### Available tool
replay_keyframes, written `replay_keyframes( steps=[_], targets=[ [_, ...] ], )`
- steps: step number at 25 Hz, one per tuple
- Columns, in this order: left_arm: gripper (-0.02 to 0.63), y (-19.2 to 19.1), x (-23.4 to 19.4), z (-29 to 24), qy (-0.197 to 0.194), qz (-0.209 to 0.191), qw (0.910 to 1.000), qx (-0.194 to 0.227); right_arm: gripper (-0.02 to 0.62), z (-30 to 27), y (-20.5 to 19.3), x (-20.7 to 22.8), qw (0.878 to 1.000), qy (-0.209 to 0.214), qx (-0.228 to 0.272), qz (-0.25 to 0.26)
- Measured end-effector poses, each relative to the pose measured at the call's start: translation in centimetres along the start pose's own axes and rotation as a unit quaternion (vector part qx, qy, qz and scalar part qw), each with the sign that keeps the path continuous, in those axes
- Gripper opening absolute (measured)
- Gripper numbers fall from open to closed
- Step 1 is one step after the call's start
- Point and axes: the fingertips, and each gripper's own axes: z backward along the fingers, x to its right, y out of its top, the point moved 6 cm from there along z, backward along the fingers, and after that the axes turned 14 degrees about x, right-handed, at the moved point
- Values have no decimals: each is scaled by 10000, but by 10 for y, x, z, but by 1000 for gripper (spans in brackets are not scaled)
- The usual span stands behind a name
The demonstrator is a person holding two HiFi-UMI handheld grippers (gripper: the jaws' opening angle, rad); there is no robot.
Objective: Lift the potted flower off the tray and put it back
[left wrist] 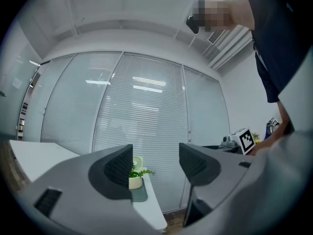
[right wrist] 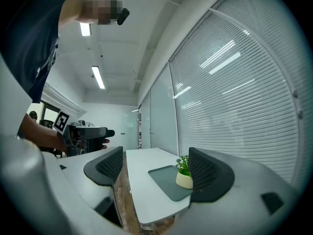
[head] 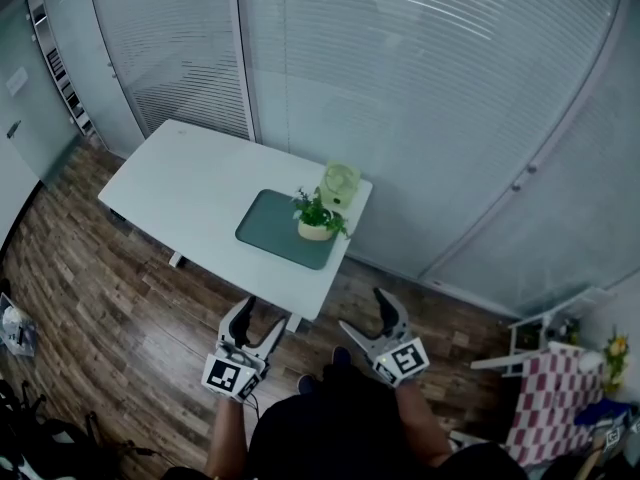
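Observation:
A small green plant in a cream pot (head: 318,220) stands on a dark green tray (head: 272,228) near the right end of a white table (head: 190,188). The potted flower (right wrist: 184,175) shows far ahead in the right gripper view, and the same pot (left wrist: 135,178) peeps past the left jaw in the left gripper view. My left gripper (head: 250,326) and right gripper (head: 368,320) are held low, well short of the table's near edge. Both stand open with nothing between their jaws.
A pale green fan-like object (head: 339,184) stands just behind the pot. Frosted glass walls with blinds (head: 420,98) run behind the table. The floor (head: 120,318) is wood. A checked cloth and a white rack (head: 545,368) sit at the right.

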Motion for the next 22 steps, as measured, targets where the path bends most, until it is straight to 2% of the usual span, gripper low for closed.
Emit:
replay_keyframes(
  steps=[9,12,17,22],
  targets=[
    [275,-11,-7,-27,-190,79,9998,-46,382,-8,-6,23,9998,-130,-143,-90],
    [276,-21,-18,-35,-179,1,9996,-210,382,-18,-16,40,9997,-33,-207,-102],
    [275,-19,-36,-61,-24,54,10000,-9,382,-50,-24,60,9993,302,-220,-76],
    [275,-22,-51,-84,-2,46,10000,12,382,-79,-21,81,9991,375,-151,-93]
  ],
)
